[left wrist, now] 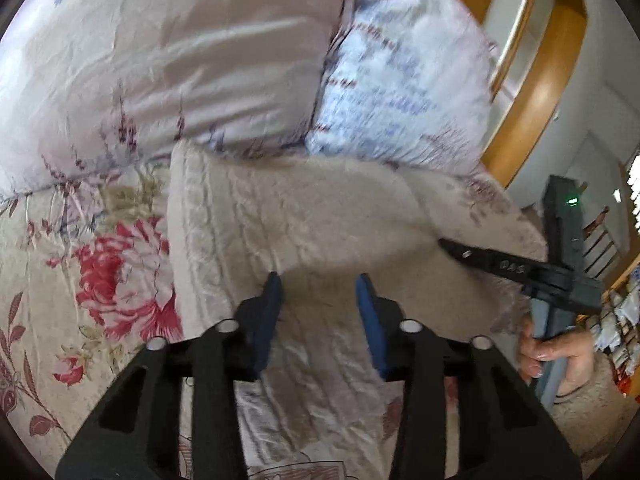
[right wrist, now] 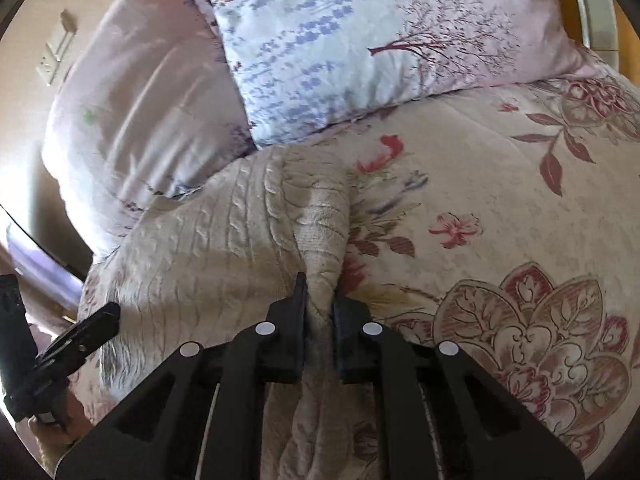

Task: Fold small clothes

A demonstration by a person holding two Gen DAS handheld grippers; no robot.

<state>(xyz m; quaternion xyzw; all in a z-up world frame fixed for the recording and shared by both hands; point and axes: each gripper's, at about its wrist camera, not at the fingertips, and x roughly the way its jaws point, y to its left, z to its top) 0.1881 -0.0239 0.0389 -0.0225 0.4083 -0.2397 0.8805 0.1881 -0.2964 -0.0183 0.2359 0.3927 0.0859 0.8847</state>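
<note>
Nearest in my left wrist view, the left claw point(left wrist: 318, 280) stands partly apart with its blue pads point(left wrist: 370, 312) clear of any cloth; nothing sits between them. It hangs over the cream cable-knit garment point(left wrist: 280, 216), which lies spread on the bed.

In my right wrist view, the right claw point(right wrist: 320, 292) is narrowed tight on a bunched fold of the same cable-knit garment point(right wrist: 224, 232), the fabric pinched and rising in a ridge between the two black fingers point(right wrist: 296, 312). This grip is at the garment's edge toward the floral side of the bed.

From the left view, the right claw point(left wrist: 452, 246) enters from the right side with its tip against the garment's far edge, and a hand point(left wrist: 552, 356) wraps the grey handle below it. From the right view, the left claw point(right wrist: 108, 314) shows at the lower left, over the garment's opposite edge.

The garment rests on a floral bedspread point(left wrist: 100, 272) printed with red and pink blooms. Beyond the garment lie two pillows: a pale lilac pillow point(left wrist: 180, 72) and a white pillow with blue and purple sprigs point(left wrist: 400, 88), both touching the garment's far edge. Farthest off, a wooden bed frame point(left wrist: 532, 92) curves behind the pillows. The left view is blurred.
</note>
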